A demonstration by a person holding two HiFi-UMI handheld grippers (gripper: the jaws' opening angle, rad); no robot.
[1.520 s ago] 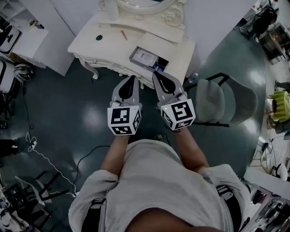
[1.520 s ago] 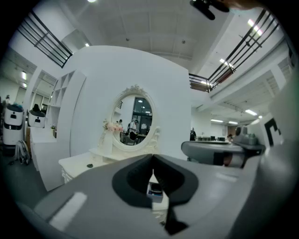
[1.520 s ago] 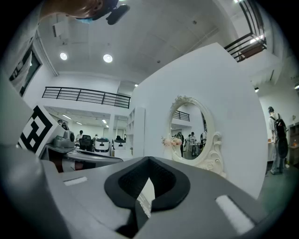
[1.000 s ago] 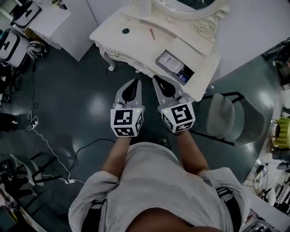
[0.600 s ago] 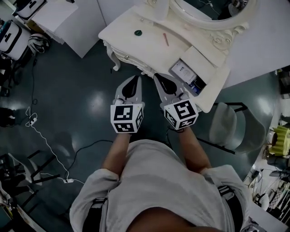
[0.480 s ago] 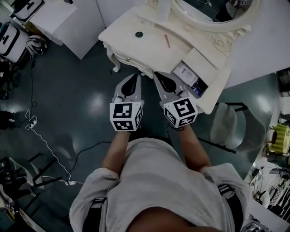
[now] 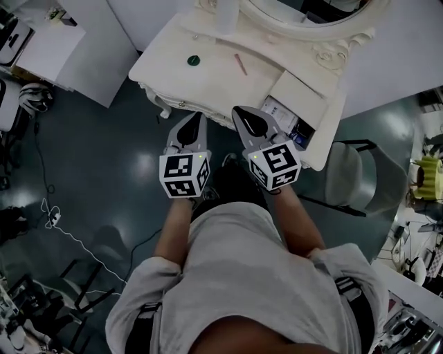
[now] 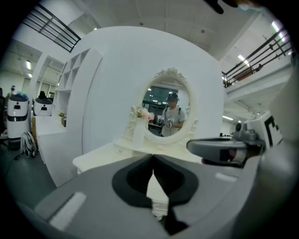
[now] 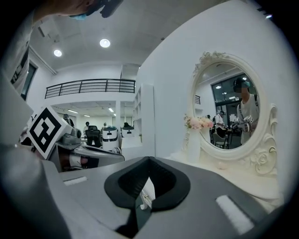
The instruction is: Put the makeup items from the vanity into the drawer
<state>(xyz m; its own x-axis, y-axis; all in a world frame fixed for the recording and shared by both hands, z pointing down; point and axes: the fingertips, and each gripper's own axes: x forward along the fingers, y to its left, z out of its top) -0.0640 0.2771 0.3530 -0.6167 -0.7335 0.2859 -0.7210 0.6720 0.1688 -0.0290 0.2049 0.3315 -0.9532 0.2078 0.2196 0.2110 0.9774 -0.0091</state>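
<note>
On the white vanity lie a round dark green compact and a thin pink pencil. The vanity's drawer stands open at the right, with a white box and dark items inside. My left gripper is shut and empty, its tip at the vanity's front edge below the compact. My right gripper is also shut and empty, just left of the drawer. In the left gripper view the shut left gripper points at the vanity top. The right gripper points the same way.
An oval mirror and a white vase stand at the vanity's back. A grey chair stands to the right of the drawer. White cabinets are at the left. Cables lie on the dark floor.
The vanity has come nearer in the head view, and both gripper tips now reach its front edge. Both grippers stay shut and side by side.
</note>
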